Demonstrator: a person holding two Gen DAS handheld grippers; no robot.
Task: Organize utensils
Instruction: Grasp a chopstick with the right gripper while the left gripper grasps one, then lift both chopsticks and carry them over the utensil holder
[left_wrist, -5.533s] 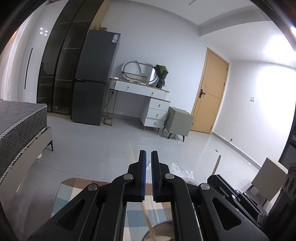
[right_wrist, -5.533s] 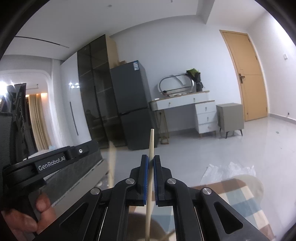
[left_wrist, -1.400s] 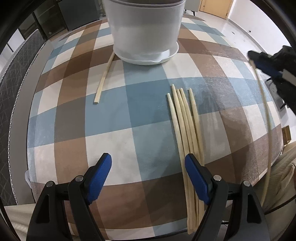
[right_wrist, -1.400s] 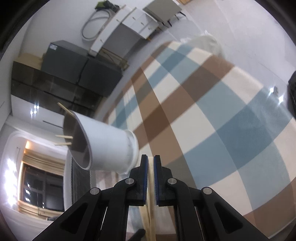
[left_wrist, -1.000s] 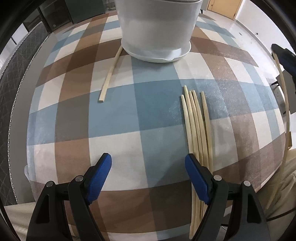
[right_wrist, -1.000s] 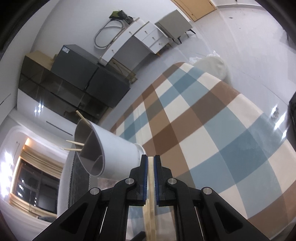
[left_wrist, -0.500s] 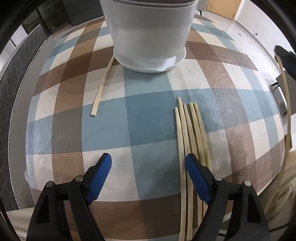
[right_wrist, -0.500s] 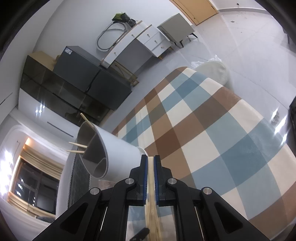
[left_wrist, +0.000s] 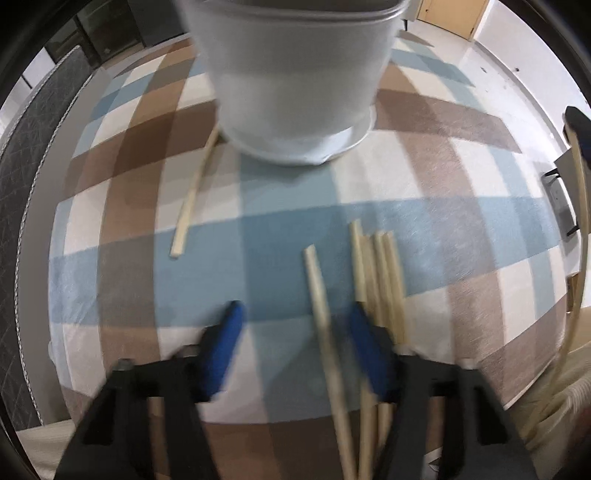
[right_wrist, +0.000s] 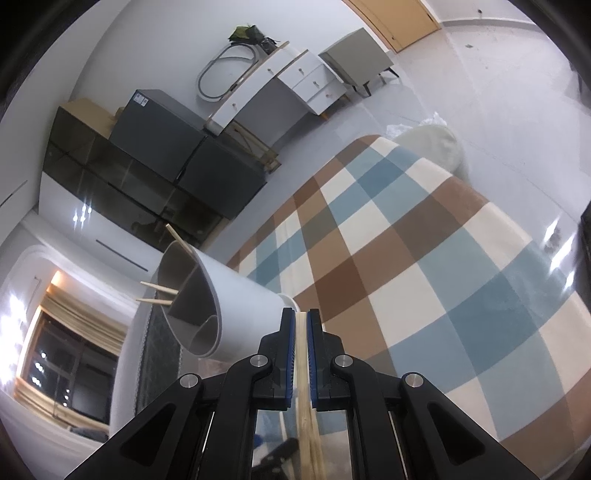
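We saw the left gripper (left_wrist: 293, 325) closing its blue-padded jaws around one pale wooden chopstick (left_wrist: 320, 295), its pads not yet pressing it. That chopstick lay on the checked blue, brown and cream cloth (left_wrist: 288, 229), just in front of the white plastic utensil holder (left_wrist: 295, 74), beside four more chopsticks (left_wrist: 380, 273). The right gripper (right_wrist: 301, 325) was clamped on another wooden chopstick (right_wrist: 303, 373).

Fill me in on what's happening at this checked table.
A person with a gripper in each hand is sorting pale wooden chopsticks into a white round plastic holder on the blue, brown and cream checked tablecloth. The left gripper is closing around one chopstick pulled away from the bundle of chopsticks; its fingers do not yet press it. The right gripper is shut on another chopstick. Three chopsticks already stand in the holder, and a lone chopstick lies by its base.
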